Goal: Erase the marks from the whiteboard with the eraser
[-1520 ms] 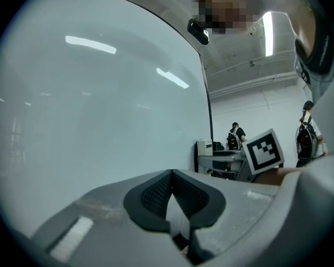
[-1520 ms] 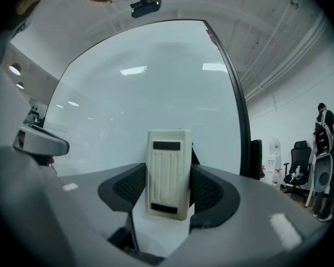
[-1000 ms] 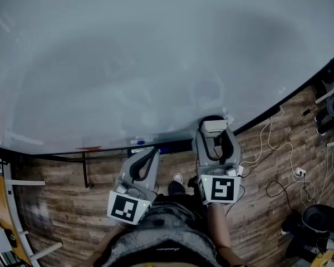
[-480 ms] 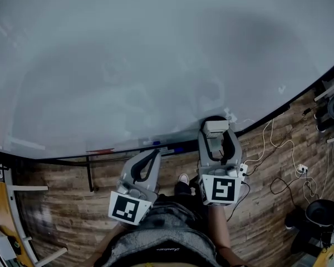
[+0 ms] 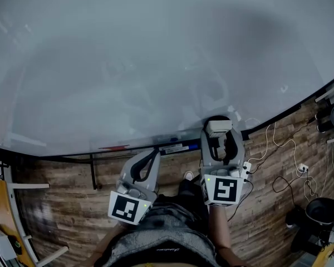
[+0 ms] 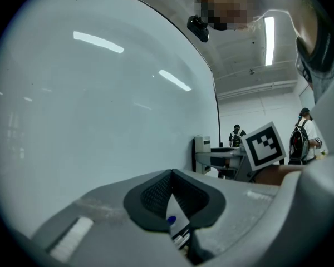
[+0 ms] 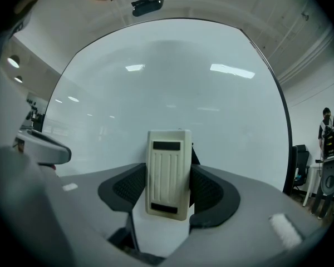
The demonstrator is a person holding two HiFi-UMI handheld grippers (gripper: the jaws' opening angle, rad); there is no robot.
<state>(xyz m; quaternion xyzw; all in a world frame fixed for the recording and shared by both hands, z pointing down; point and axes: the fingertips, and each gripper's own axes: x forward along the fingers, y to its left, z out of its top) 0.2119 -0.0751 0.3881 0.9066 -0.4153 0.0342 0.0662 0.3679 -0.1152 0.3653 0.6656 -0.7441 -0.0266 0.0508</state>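
The whiteboard (image 5: 156, 65) fills the head view and shows only faint grey smears, no sharp marks. My right gripper (image 5: 219, 130) is shut on a cream eraser (image 5: 218, 127) at the board's lower edge, right of centre. In the right gripper view the ribbed eraser (image 7: 168, 171) stands upright between the dark pads (image 7: 125, 189), with the whiteboard (image 7: 172, 82) behind it. I cannot tell whether it touches the board. My left gripper (image 5: 148, 156) hangs below the board's edge, shut on nothing. Its fingertips (image 6: 172, 173) meet in the left gripper view.
A marker tray under the board carries a red marker (image 5: 114, 147) and a blue marker (image 5: 172, 141). Cables (image 5: 278, 149) trail over the wooden floor at right, near a black bin (image 5: 323, 216). People (image 6: 236, 135) stand far off beyond the board's end.
My right gripper has drifted slightly to the right with the eraser. The board's lower edge sits a little lower in the head view. The left gripper has barely moved.
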